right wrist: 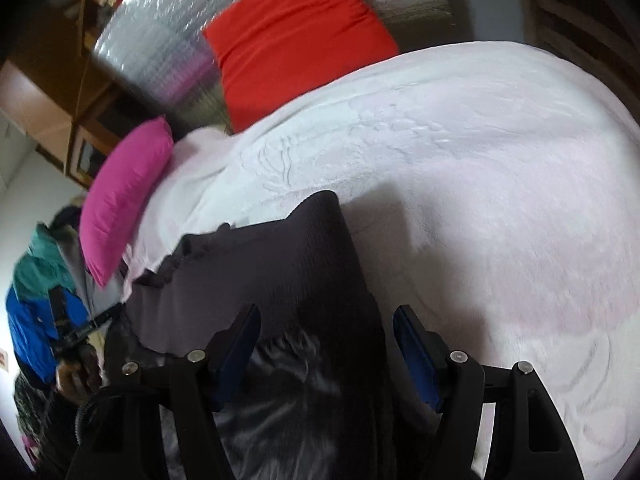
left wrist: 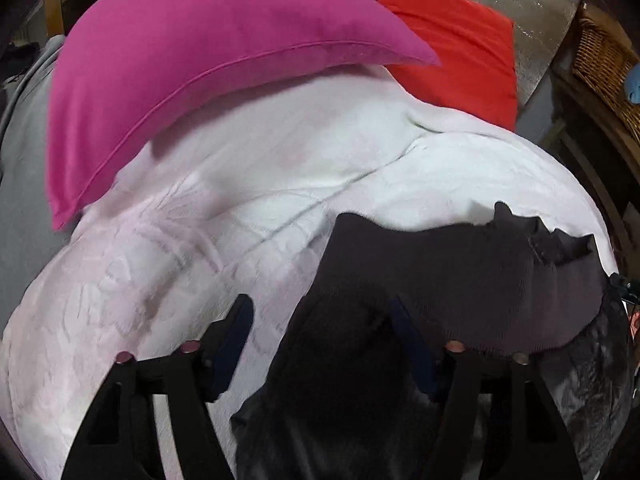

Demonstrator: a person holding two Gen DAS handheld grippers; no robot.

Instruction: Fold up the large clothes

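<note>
A dark charcoal knitted garment [left wrist: 460,280] lies on the white bedspread [left wrist: 200,220], with a shiny dark lining [left wrist: 580,384] showing at its near edge. My left gripper [left wrist: 322,320] hovers over the garment's left edge with its jaws apart. One finger is over white bedspread, the other over dark cloth, and neither pad presses. In the right wrist view the same garment [right wrist: 272,264] runs between the fingers of my right gripper [right wrist: 326,320], which stands open above its right edge. A hand [right wrist: 76,376] with the other gripper's black frame shows at the far left.
A pink pillow [left wrist: 192,64] and a red pillow [left wrist: 452,40] lie at the head of the bed against a silver padded panel [right wrist: 160,40]. A wicker basket [left wrist: 604,68] stands at the right. Blue and teal cloth [right wrist: 36,292] sits beyond the bed's left side.
</note>
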